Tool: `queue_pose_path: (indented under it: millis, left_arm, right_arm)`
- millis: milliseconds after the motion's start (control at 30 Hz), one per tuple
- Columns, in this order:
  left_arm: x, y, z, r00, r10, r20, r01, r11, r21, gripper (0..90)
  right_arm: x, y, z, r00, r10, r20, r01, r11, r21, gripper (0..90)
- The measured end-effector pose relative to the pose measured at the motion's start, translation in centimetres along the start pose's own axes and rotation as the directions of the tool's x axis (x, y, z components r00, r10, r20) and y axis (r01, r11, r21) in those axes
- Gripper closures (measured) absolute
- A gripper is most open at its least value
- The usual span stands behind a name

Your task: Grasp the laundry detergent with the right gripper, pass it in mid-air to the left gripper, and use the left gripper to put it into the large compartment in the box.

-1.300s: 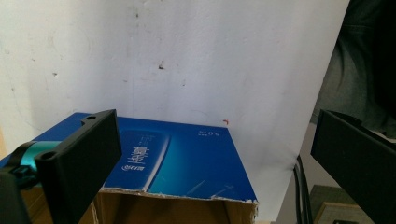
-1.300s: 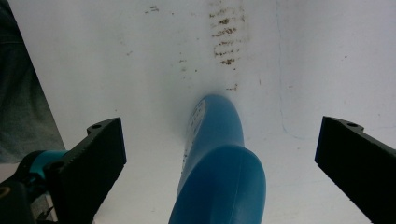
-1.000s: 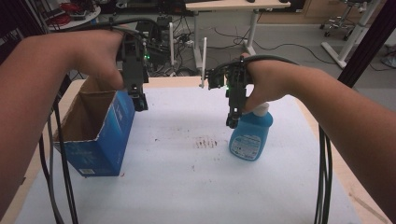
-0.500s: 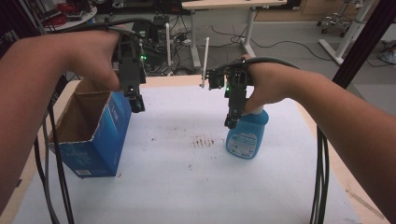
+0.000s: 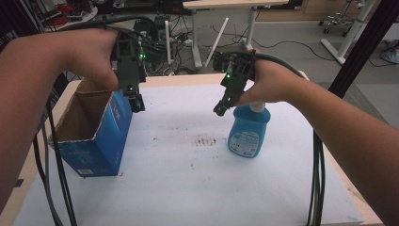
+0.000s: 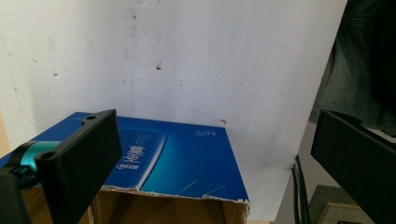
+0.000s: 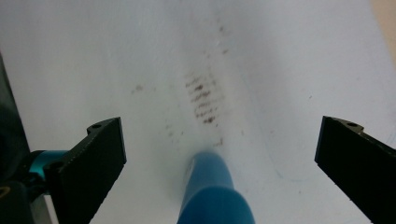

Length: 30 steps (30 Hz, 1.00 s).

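Hidden, cropped and blurred parts

In your high view, the right hand (image 5: 273, 82) covers the spray bottle (image 5: 248, 129)'s head, and its label print is too small to read. The right gripper view cuts that bottle at the bottom edge and blurs it. Your left gripper view crops the cardboard box (image 6: 168, 172) at the bottom, so you cannot see its inside; its white lettering is unreadable. The left forearm (image 5: 33, 84) hides the surface (image 5: 188, 188)'s far-left corner.
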<state>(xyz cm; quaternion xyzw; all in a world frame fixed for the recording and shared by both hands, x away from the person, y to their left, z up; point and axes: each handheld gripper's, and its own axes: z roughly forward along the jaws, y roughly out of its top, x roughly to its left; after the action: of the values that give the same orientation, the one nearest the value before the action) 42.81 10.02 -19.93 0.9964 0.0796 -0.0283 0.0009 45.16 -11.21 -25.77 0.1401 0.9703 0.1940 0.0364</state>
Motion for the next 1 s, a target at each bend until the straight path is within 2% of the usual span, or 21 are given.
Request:
queue_pose_path:
  millis: [67, 133, 200, 267, 400, 433, 500, 533, 567, 600, 667, 700, 767, 833, 867, 900, 933, 967, 1000]
  left_arm:
    - [-0.1, -0.1, 0.0, 1.0, -0.004, -0.001, 0.004, 1.0, 0.0, 1.6]
    - [-0.1, -0.2, 0.0, 1.0, -0.002, -0.001, 0.002, 1.0, 0.003, 1.6]
    - [-0.1, -0.3, -0.1, 1.0, -0.006, -0.001, 0.006, 1.0, 0.003, 1.6]
    - [-0.2, -0.4, -0.2, 1.0, -0.006, -0.002, 0.006, 1.0, 0.006, 1.7]
    - [-0.4, -0.5, -0.2, 0.9999, -0.012, -0.004, 0.012, 0.9999, 0.007, 1.6]
    - [-0.4, -0.5, -0.2, 0.9999, -0.01, -0.005, 0.01, 0.9999, 0.007, 1.7]
    - [-0.4, -0.5, -0.2, 0.9999, -0.011, -0.005, 0.011, 0.9999, 0.013, 1.6]
    - [-0.4, -0.5, -0.2, 0.9999, -0.011, -0.005, 0.011, 0.9999, 0.013, 1.6]
    - [-0.5, -0.4, -0.2, 0.9999, -0.01, -0.004, 0.01, 0.9999, 0.011, 1.6]
    - [-0.5, -0.3, -0.2, 0.9999, -0.011, -0.005, 0.011, 0.9999, 0.013, 1.6]
    - [-0.6, -0.2, -0.2, 0.9999, -0.011, -0.004, 0.011, 0.9999, 0.013, 1.6]
    - [-0.6, 0.0, -0.2, 1.0, -0.005, -0.005, 0.005, 0.9999, 0.013, 1.7]
    - [-0.7, 0.2, -0.2, 1.0, -0.006, -0.004, 0.006, 0.9999, 0.011, 1.7]
    - [-0.8, 0.4, -0.2, 1.0, -0.002, -0.005, 0.002, 0.9999, 0.012, 1.6]
    - [-0.8, 0.5, -0.2, 1.0, -0.002, -0.003, 0.002, 0.9999, 0.011, 1.6]
    - [-0.9, 0.6, -0.2, 1.0, -0.002, -0.005, 0.002, 1.0, 0.009, 1.6]
    - [-0.9, 0.7, -0.2, 1.0, 0.001, -0.003, -0.001, 0.9999, 0.011, 1.7]
    - [-0.9, 0.7, -0.2, 1.0, 0.001, -0.003, -0.001, 0.9999, 0.011, 1.7]
    - [-0.9, 0.8, -0.2, 1.0, 0.003, -0.004, -0.003, 0.9999, 0.014, 1.6]
  right_arm:
    - [-0.4, -0.1, -0.4, 0.9986, 0.049, 0.023, -0.047, 0.997, -0.066, 0.9]
    - [-0.8, -0.3, -0.9, 0.9934, 0.104, 0.048, -0.097, 0.987, -0.129, 0.9]
    - [-1.2, -0.5, -1.5, 0.9807, 0.185, 0.063, -0.171, 0.967, -0.189, 0.9]
    - [-1.8, -1.0, -2.0, 0.9659, 0.247, 0.078, -0.221, 0.944, -0.245, 0.9]
    - [-2.8, -2.6, -2.9, 0.941, 0.323, 0.102, -0.278, 0.909, -0.312, 0.9]
    - [-3.1, -3.1, -3.2, 0.9393, 0.33, 0.093, -0.284, 0.9, -0.33, 0.9]
    - [-3.5, -4.2, -3.7, 0.9286, 0.36, 0.088, -0.31, 0.884, -0.35, 0.9]
    - [-3.5, -4.2, -3.7, 0.9286, 0.36, 0.088, -0.31, 0.884, -0.35, 0.9]
    - [-3.7, -4.8, -3.9, 0.9252, 0.37, 0.086, -0.318, 0.879, -0.357, 0.9]
    - [-3.8, -5.6, -4.1, 0.9199, 0.383, 0.083, -0.329, 0.87, -0.367, 0.9]
    - [-3.9, -6.7, -4.5, 0.9121, 0.401, 0.086, -0.343, 0.861, -0.376, 0.9]
    - [-4.0, -8.2, -4.8, 0.9046, 0.418, 0.082, -0.358, 0.85, -0.387, 0.9]
    - [-4.0, -9.4, -5.0, 0.896, 0.438, 0.073, -0.376, 0.836, -0.399, 0.9]
    - [-4.0, -10.7, -5.3, 0.8888, 0.452, 0.075, -0.386, 0.826, -0.41, 0.9]
    - [-4.0, -10.7, -5.3, 0.8888, 0.452, 0.075, -0.386, 0.826, -0.41, 0.9]
    - [-3.8, -11.9, -5.6, 0.8824, 0.465, 0.07, -0.398, 0.817, -0.418, 0.9]
    - [-3.7, -12.5, -5.7, 0.8794, 0.471, 0.07, -0.401, 0.812, -0.423, 0.9]
    - [-3.7, -12.5, -5.7, 0.8794, 0.471, 0.07, -0.401, 0.812, -0.423, 0.9]
    - [-3.5, -13.7, -6.0, 0.8766, 0.476, 0.07, -0.404, 0.807, -0.43, 0.9]
